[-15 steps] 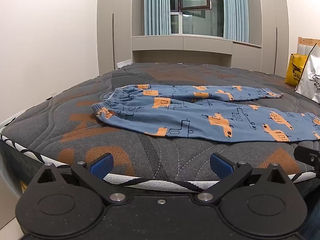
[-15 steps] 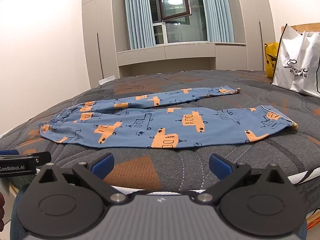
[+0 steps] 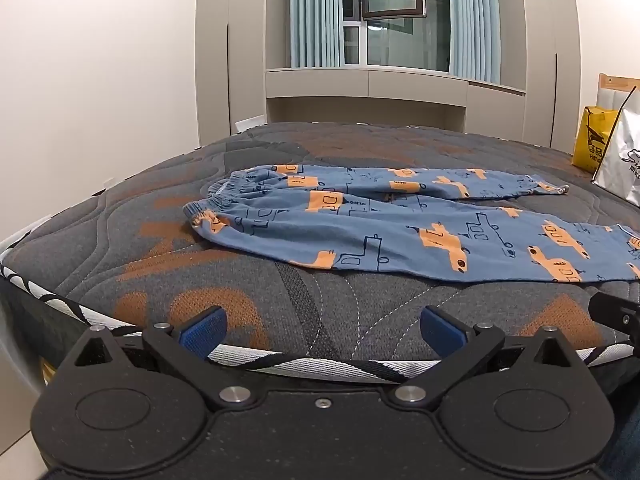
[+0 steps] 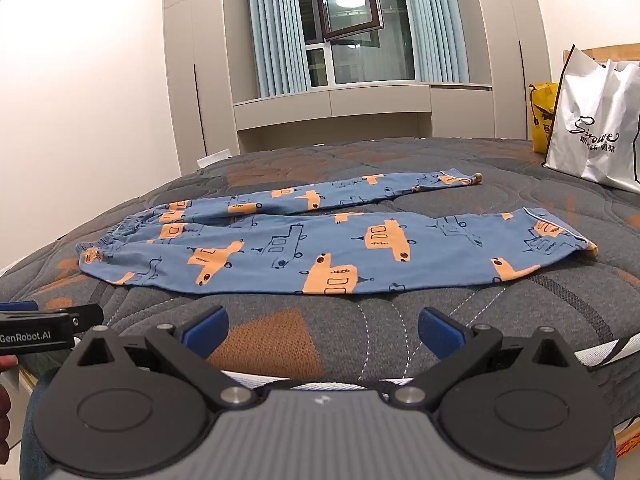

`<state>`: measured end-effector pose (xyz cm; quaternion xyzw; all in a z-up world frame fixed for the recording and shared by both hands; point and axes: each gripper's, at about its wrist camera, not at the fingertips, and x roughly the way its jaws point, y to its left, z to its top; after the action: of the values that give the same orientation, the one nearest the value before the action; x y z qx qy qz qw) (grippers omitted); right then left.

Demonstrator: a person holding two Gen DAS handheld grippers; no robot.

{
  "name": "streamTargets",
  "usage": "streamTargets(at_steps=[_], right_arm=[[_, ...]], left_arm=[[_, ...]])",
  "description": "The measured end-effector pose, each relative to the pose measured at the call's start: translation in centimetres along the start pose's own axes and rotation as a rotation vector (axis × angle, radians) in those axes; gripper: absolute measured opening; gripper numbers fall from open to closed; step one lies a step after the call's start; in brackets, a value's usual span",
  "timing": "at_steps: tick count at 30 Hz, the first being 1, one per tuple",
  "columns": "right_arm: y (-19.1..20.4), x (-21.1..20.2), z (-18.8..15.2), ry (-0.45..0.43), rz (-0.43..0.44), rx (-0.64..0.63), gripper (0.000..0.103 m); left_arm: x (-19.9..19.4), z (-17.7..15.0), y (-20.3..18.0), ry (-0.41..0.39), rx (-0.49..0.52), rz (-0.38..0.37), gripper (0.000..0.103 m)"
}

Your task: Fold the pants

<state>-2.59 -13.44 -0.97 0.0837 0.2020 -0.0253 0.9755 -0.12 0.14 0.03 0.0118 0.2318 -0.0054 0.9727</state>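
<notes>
Filling most of both views: a grey quilted mattress [image 3: 360, 152] with orange patches, edged in black-and-white striped trim, backed by pale wardrobes and a window [image 4: 352, 20] hung with blue curtains

Lying flat across the mattress: blue pants [image 4: 304, 248] printed with orange vehicles, spread out and unfolded, elastic waistband [image 3: 218, 200] toward the left, both legs stretching away to the right, the far leg angling slightly apart from the near one, cuff of the near leg [image 4: 576, 240] ending toward the right side of the bed

Standing at the far right on the mattress: a white shopping bag [image 4: 596, 136] with a yellow bag [image 4: 540, 116] just behind it, well apart from the pants

Hovering at the near edge of the bed, short of the fabric: the left gripper [image 3: 322, 330], jaws spread wide, nothing between the blue pads, waistband lying ahead and to the left

Hovering beside it: the right gripper [image 4: 322, 330], likewise spread wide and empty, the near leg lying straight ahead, not touching
</notes>
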Motion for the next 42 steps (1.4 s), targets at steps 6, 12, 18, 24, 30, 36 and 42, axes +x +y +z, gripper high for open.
streamTargets(at_steps=[6,12,18,24,30,36,42], right_arm=[[-0.15,0.15,-0.19,0.004,0.002,0.003,0.103],[-0.17,0.17,-0.12,0.004,0.001,0.004,0.103],[-0.19,0.18,-0.09,0.004,0.001,0.004,0.103],[-0.2,0.18,-0.06,0.005,0.002,0.005,0.103],[-0.17,0.22,-0.08,0.005,0.001,0.004,0.103],[-0.15,0.25,-0.08,0.005,0.002,0.004,0.103],[-0.19,0.28,-0.12,0.005,0.001,0.004,0.103]], left_arm=[[-0.02,-0.04,0.18,-0.001,0.003,-0.004,0.102],[0.3,-0.07,-0.2,-0.001,0.002,0.001,0.102],[0.31,-0.02,-0.16,0.0,0.001,-0.001,0.103],[0.29,-0.04,-0.18,0.0,0.001,0.0,0.103],[0.3,-0.03,-0.19,0.001,0.001,0.0,0.102],[0.31,-0.02,-0.19,0.002,0.0,0.001,0.102],[0.32,-0.02,-0.2,0.002,0.0,0.001,0.102]])
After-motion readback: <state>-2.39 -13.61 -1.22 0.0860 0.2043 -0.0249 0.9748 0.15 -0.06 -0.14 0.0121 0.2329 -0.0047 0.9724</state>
